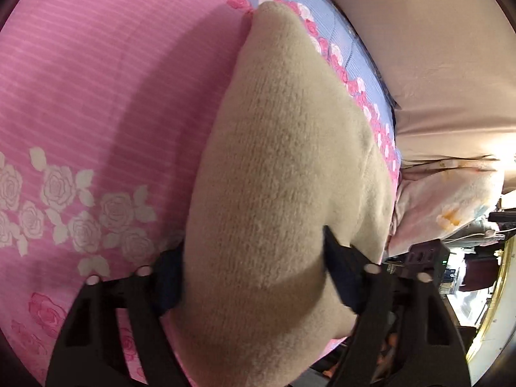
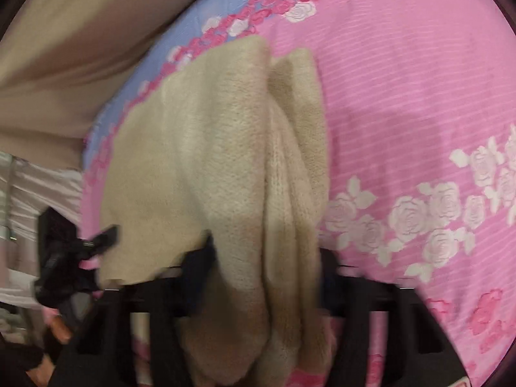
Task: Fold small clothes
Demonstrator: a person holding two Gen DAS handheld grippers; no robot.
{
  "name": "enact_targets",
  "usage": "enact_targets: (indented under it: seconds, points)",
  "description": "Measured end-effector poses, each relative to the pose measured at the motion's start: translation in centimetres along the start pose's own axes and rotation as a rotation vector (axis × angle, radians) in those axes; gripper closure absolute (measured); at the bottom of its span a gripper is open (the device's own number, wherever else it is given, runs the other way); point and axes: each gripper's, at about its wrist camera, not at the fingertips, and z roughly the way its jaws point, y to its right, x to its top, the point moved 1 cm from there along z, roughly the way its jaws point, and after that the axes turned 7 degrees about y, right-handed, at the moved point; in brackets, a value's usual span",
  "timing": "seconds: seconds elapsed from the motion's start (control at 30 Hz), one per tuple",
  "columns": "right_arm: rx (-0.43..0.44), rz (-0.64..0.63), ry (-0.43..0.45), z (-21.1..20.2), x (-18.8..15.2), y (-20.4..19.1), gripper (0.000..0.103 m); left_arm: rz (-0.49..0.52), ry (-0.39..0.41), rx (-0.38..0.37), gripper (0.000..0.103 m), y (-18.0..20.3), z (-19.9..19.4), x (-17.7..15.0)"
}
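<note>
Your left gripper (image 1: 254, 277) had its jaws pressed on a thick bunch of the beige knit (image 1: 283, 161), which lay on the pink sheet (image 1: 96, 96) near its blue border. Your right gripper (image 2: 258, 277) clamped folded layers of the knit (image 2: 225, 161) too, narrower.

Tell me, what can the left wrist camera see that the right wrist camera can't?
Only the left wrist view shows a pale pillow with an orange print off the bed's edge, and the beige knitted garment as one smooth mound.

Only the right wrist view shows the garment's layered folds, and the left gripper at the garment's edge.

Both show the garment on the pink rose-patterned bedsheet, with its blue band, and fabric bunched between each camera's own fingers, as with the right gripper.
</note>
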Motion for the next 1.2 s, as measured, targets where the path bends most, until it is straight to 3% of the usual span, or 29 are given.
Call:
enact_targets:
  seconds: [0.07, 0.23, 0.33, 0.4, 0.43, 0.47, 0.53, 0.6, 0.7, 0.73, 0.77, 0.8, 0.87, 1.03, 1.2]
  points:
    - [-0.004, -0.058, 0.039, -1.7, 0.2, -1.2, 0.077, 0.053, 0.015, -0.002, 0.055, 1.6, -0.8, -0.2]
    - [-0.007, -0.116, 0.136, -7.7, 0.6, -2.1, 0.078, 0.107, 0.05, -0.081, 0.057, 5.8, -2.9, -1.8]
    - [-0.075, -0.155, 0.136, -9.1, 0.6, -0.4, 0.077, 0.141, 0.028, -0.053, 0.05, 7.0, -0.7, -3.3]
    - [-0.135, -0.149, 0.073, -7.4, 0.4, 2.0, 0.072, 0.148, -0.008, 0.014, 0.047, 6.7, 1.8, -4.4]
    - [-0.171, -0.146, 0.041, -6.4, 0.1, 3.3, 0.071, 0.154, -0.025, 0.086, 0.039, 6.4, 3.3, -5.1]
    - [-0.178, -0.135, 0.01, -5.2, -0.2, 4.5, 0.064, 0.156, -0.002, 0.092, 0.03, 6.3, 3.6, -5.6]
    - [-0.154, -0.102, 0.033, -5.2, -0.3, 5.8, 0.055, 0.161, 0.048, 0.132, 0.016, 6.5, 3.6, -6.1]
    - [-0.149, -0.111, 0.034, -5.2, -0.3, 5.8, 0.04, 0.152, 0.053, 0.144, 0.012, 6.3, 3.4, -6.3]
    - [-0.118, -0.104, -0.001, -4.3, -0.3, 6.2, 0.042, 0.054, 0.03, 0.102, 0.01, 5.2, 4.0, -5.9]
    - [-0.104, -0.087, -0.006, -4.1, -0.2, 6.4, 0.043, 0.036, 0.045, 0.092, 0.012, 5.1, 4.0, -6.0]
    - [-0.085, -0.07, -0.01, -4.0, -0.1, 6.5, 0.05, 0.044, 0.043, 0.088, 0.026, 5.2, 3.8, -5.8]
    - [-0.077, -0.057, -0.01, -3.9, 0.0, 6.5, 0.057, 0.057, 0.032, 0.067, 0.035, 5.4, 3.8, -5.9]
    - [-0.073, -0.055, -0.003, -4.1, -0.1, 6.5, 0.065, 0.088, 0.033, 0.092, 0.044, 6.4, 3.3, -6.1]
    - [-0.09, -0.025, 0.066, -6.6, -0.4, 5.6, 0.074, 0.12, 0.015, 0.101, 0.057, 8.7, 2.1, -5.7]
    - [-0.126, -0.087, 0.146, -10.9, -0.2, 2.5, 0.075, 0.163, 0.02, 0.036, 0.059, 11.3, -0.6, -5.4]
